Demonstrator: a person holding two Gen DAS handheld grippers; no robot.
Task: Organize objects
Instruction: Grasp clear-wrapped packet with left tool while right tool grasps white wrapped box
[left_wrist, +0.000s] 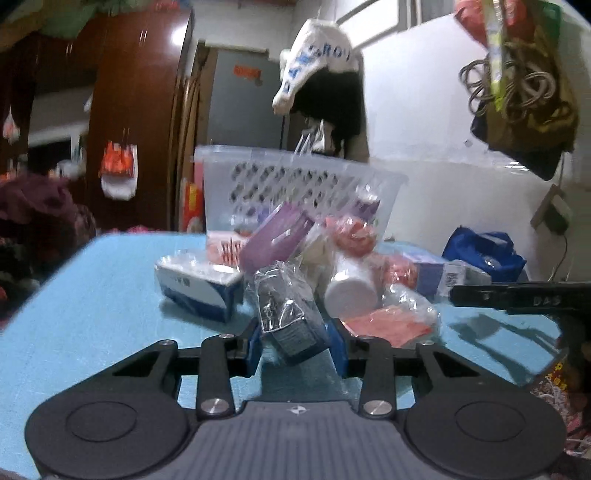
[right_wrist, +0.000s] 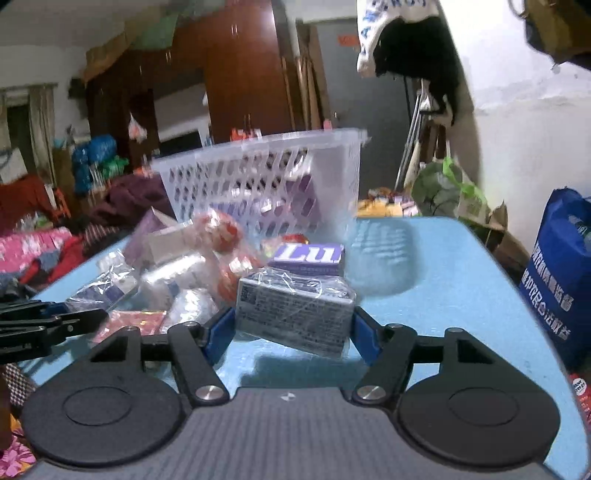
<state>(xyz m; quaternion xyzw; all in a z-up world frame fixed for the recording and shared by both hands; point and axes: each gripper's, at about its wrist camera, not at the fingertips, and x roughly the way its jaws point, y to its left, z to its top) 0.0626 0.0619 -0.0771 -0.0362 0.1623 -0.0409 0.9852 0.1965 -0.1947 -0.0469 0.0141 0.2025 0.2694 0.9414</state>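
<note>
2 tongs (left_wrist: 297, 345) (right_wrist: 293, 328), 2 wrapped boxes (left_wrist: 291, 325) (right_wrist: 295, 314), 1 basket (right_wrist: 266, 177).

1 basket (right_wrist: 258, 166), 1 blue bag (right_wrist: 561, 273), 1 table (right_wrist: 443, 280), 2 claws.

I read "Lu" in white on the purple box (right_wrist: 308, 258), "DAS" on my other tool's black finger (left_wrist: 546, 301), and blurred blue capitals, roughly "DAXSRO", on the hanging white cloth (left_wrist: 317, 70).

Both grippers are reaching low over the bench (left_wrist: 92, 295). The left gripper (left_wrist: 297, 341) is clamping a wrapped packet (left_wrist: 291, 317); the right gripper (right_wrist: 293, 326) is clamping a wrapped box (right_wrist: 295, 314).
</note>
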